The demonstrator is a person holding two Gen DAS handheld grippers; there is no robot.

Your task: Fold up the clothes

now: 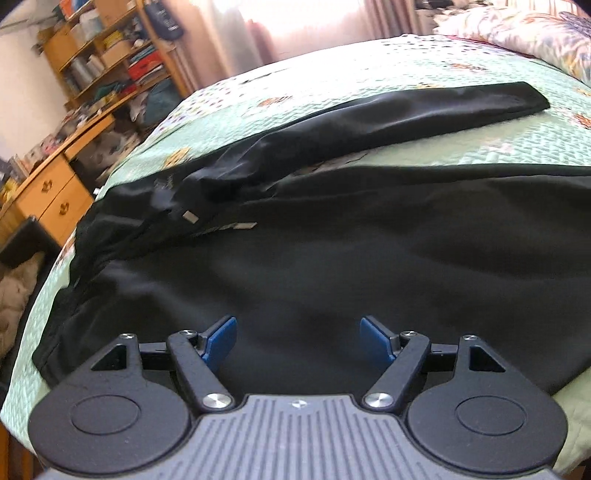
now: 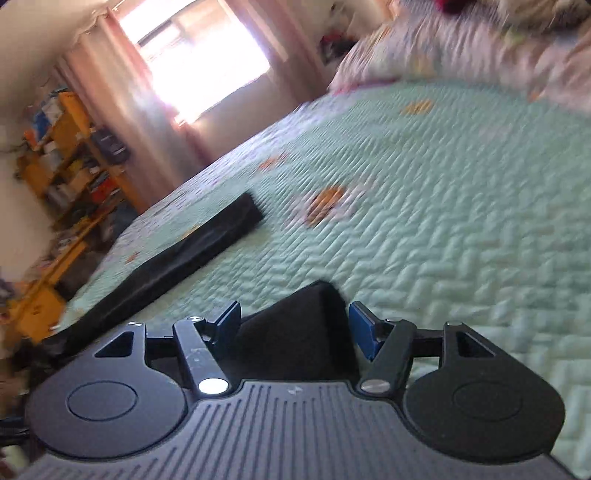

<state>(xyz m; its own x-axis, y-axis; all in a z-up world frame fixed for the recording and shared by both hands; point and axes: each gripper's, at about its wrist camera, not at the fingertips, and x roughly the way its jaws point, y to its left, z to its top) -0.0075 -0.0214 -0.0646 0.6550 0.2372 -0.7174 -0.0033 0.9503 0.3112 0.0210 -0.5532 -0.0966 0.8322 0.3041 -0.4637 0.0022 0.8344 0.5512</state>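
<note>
Fingers (image 1: 221, 341) of left gripper (image 1: 298, 341) are standing spread over one black garment (image 1: 332, 251); right gripper (image 2: 293, 328) fingers (image 2: 360, 326) are bracketing one cloth corner (image 2: 299, 332), contact unclear, lower centre.

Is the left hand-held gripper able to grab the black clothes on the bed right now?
Probably yes: the left hand-held gripper is open just above the black clothes, with nothing in between.

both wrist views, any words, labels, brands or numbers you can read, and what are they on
None can be read.
Black garment: small pale tags near its seam, print blurred.
Shelf: boxes and books, labels too small and blurred.
Dark bag hanging by the shelf: faint print, unreadable.
Left gripper body: a small emblem, no letters.
Right wrist view: motion-blurred; nothing legible on the shelf or bedspread.
</note>
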